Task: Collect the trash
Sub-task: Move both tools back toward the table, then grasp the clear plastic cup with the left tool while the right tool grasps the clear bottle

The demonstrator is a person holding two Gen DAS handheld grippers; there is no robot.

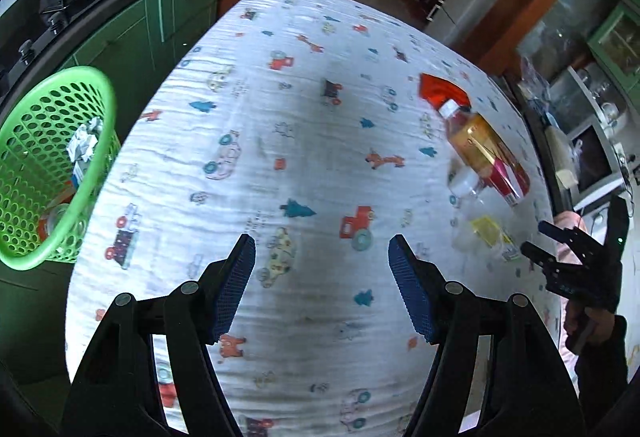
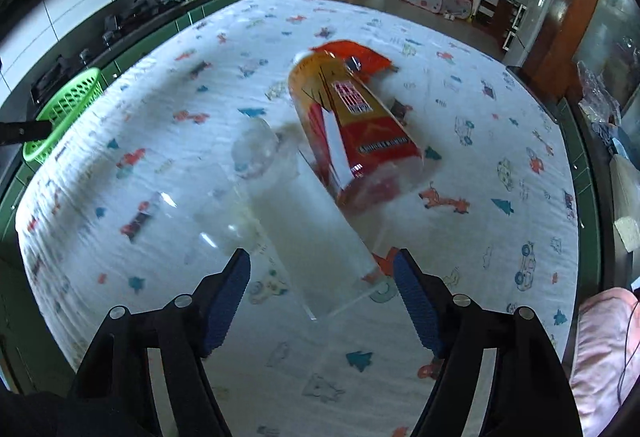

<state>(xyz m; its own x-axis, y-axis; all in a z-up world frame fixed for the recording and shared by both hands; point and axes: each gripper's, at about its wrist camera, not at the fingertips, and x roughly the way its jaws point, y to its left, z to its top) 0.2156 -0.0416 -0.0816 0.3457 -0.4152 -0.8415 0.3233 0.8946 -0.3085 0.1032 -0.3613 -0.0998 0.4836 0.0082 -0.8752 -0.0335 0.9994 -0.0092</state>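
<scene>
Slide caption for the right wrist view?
Open right gripper nears a clear bottle beside a labelled bottle on the patterned tablecloth.

printed tablecloth under bottles, red wrapper

A crinkled white printed cotton cloth covers the tabletop. The perforated green plastic basket looks glossy; the clear plastic bottle with red-yellow label shines smoothly.

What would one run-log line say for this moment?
left tongs: open, empty | right tongs: open, over clear bottle | labelled bottle, red wrapper: on table | basket: holds trash
</scene>
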